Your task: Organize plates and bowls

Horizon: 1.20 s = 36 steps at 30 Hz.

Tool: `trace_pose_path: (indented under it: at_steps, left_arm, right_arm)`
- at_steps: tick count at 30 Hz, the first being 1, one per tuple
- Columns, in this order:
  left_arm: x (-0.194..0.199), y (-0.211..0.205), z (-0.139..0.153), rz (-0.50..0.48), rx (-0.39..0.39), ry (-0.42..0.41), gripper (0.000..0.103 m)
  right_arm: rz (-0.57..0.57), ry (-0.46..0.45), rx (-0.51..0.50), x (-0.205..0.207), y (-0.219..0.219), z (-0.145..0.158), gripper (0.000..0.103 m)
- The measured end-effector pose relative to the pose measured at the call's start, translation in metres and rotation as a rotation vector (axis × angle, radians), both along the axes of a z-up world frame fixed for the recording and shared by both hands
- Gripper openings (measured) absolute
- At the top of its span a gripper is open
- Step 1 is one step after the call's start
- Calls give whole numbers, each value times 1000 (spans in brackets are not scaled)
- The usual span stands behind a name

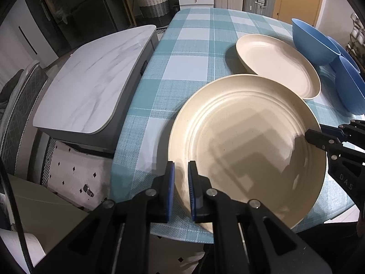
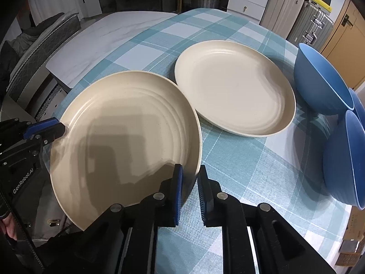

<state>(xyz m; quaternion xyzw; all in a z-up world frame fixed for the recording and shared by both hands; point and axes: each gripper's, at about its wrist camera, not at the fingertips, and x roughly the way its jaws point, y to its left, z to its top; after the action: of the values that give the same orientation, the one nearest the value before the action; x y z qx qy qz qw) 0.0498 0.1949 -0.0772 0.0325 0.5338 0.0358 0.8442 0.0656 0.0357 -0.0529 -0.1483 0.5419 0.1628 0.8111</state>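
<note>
A: Start with the biggest thing. What carries it all?

B: A table (image 1: 194, 45) under a teal and white checked cloth, with a marble-topped low table (image 1: 91, 80) beside it on the left.

A: And on the cloth?

B: Two cream plates. The near plate (image 1: 246, 141) sits at the table's front edge, tilted, its rim hanging past the cloth toward the camera. The far plate (image 1: 278, 68) lies just behind it, apart from it in the right wrist view. Past that, at the right edge, blue bowls (image 2: 324, 84) stand together, tipped on their sides.

A: Where is the near plate against the left gripper?

B: The left gripper (image 1: 181, 189) has the plate's near-left rim running between its two blue pads. The jaws are narrow and the pads look pressed on the rim, so it holds the plate.

A: And the right gripper?

B: The right gripper (image 2: 189, 194) straddles the opposite rim, one finger over the plate's inside, the other outside above the cloth. Its jaws stand narrow, but a little gap shows beside the rim; the pads do not seem to clamp it.
</note>
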Motion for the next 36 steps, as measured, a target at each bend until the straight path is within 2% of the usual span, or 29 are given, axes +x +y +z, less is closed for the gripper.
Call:
trace_pose_path:
  at_steps: [10, 13, 16, 18, 20, 24, 27, 31, 33, 35, 36]
  left_arm:
    - [-3, 5, 1, 44, -23, -6, 10]
    - [-4, 8, 6, 65, -42, -18, 15]
    - [-6, 10, 19, 75, -78, -57, 20]
    - [-8, 10, 31, 81, -84, -98, 25]
    - [-12, 8, 46, 79, -107, -154, 43]
    - [-19, -4, 74, 45, -134, -245, 45]
    - [-19, -21, 86, 21, -74, -269, 46]
    - [-19, -23, 87, 24, -82, -274, 46]
    - [-17, -18, 81, 39, -69, -249, 46]
    - [-15, -13, 73, 55, -50, -231, 46]
    - [-14, -8, 67, 65, -44, -219, 46]
  right_arm:
    - [-7, -23, 31, -1, -3, -3, 14]
    - [-6, -52, 41, -4, -8, 2, 15]
    - [-24, -89, 72, -5, -18, 13, 21]
    - [-30, -108, 123, -7, -27, 26, 21]
    - [-27, -134, 157, -9, -34, 37, 21]
    - [-23, -182, 211, -16, -51, 60, 23]
    - [-47, -205, 236, -19, -66, 70, 32]
    - [-66, -165, 244, -14, -70, 61, 34]
    - [-55, -104, 238, -7, -62, 48, 29]
    - [-54, -40, 228, -1, -54, 34, 16]
    - [-55, -13, 232, 2, -51, 30, 15]
